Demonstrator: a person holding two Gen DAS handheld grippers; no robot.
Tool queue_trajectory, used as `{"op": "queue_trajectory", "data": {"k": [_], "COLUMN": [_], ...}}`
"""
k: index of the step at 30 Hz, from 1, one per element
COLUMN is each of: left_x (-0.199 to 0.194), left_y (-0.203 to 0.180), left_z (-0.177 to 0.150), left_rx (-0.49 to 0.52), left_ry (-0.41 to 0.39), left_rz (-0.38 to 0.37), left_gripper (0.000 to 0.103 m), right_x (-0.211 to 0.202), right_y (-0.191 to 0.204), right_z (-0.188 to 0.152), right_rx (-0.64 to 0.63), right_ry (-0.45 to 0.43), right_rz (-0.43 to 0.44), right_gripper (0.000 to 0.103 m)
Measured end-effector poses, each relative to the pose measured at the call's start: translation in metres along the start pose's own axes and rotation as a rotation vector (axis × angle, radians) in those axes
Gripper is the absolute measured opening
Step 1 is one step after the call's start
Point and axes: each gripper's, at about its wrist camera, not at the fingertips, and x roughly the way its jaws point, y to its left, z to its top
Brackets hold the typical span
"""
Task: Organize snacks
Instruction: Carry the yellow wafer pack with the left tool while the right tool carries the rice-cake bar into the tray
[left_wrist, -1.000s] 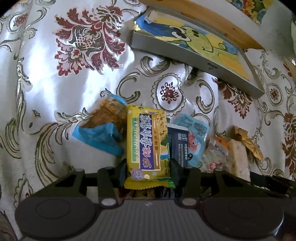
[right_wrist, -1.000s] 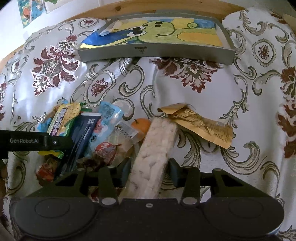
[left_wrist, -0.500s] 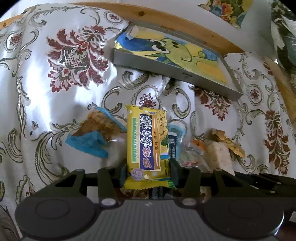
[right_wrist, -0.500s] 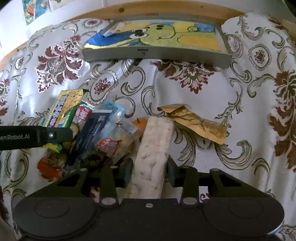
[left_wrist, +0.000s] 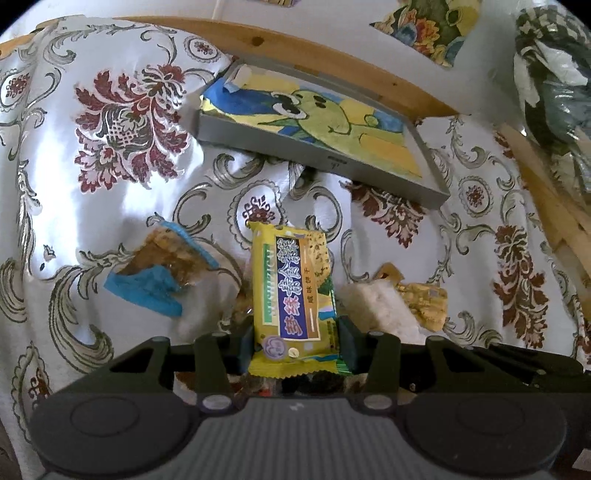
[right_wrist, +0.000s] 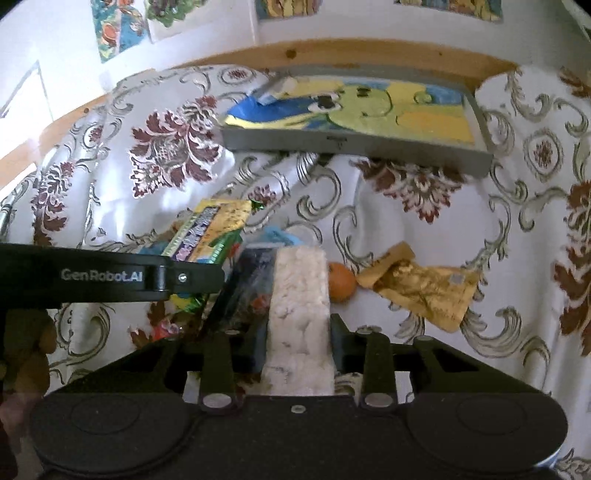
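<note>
Your left gripper (left_wrist: 293, 341) is pinching the yellow biscuit packet (left_wrist: 291, 291), both fingers pressed against its lower sides, the packet pointing up toward the grey tray (left_wrist: 369, 173) at the far edge of the floral cloth (left_wrist: 110, 206). Your right gripper (right_wrist: 297, 341) is clamped on the white rice-cracker bar (right_wrist: 301, 306), which also points toward the tray. Nearer than the tray, a gold wrapper (right_wrist: 424, 288) lies right of the bar, with a small orange sweet (right_wrist: 341, 282) between them. A blue-ended snack (left_wrist: 162, 273) lies left of the yellow packet, well short of the tray.
</note>
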Motion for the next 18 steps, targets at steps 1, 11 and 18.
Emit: {"op": "queue_trajectory", "data": {"k": [1,11,18], "left_x": [0.000,0.002,0.001], "left_y": [0.000,-0.002,-0.002], "left_z": [0.001,0.001,0.010], "left_rx": [0.001,0.013,0.008], "left_ry": [-0.007,-0.020,-0.106], "left_rz": [-0.004,-0.023,-0.033], "left_gripper": [0.050,0.050,0.050], "right_x": [-0.001,0.002,0.000], "right_y": [0.001,0.018,0.024], "right_z": [0.000,-0.004,-0.001], "right_rx": [-0.010,-0.220,-0.329], "right_ry": [-0.005,-0.062,-0.134], "right_rz": [-0.002,-0.130,-0.204], "right_gripper": [0.035,0.035,0.035]}}
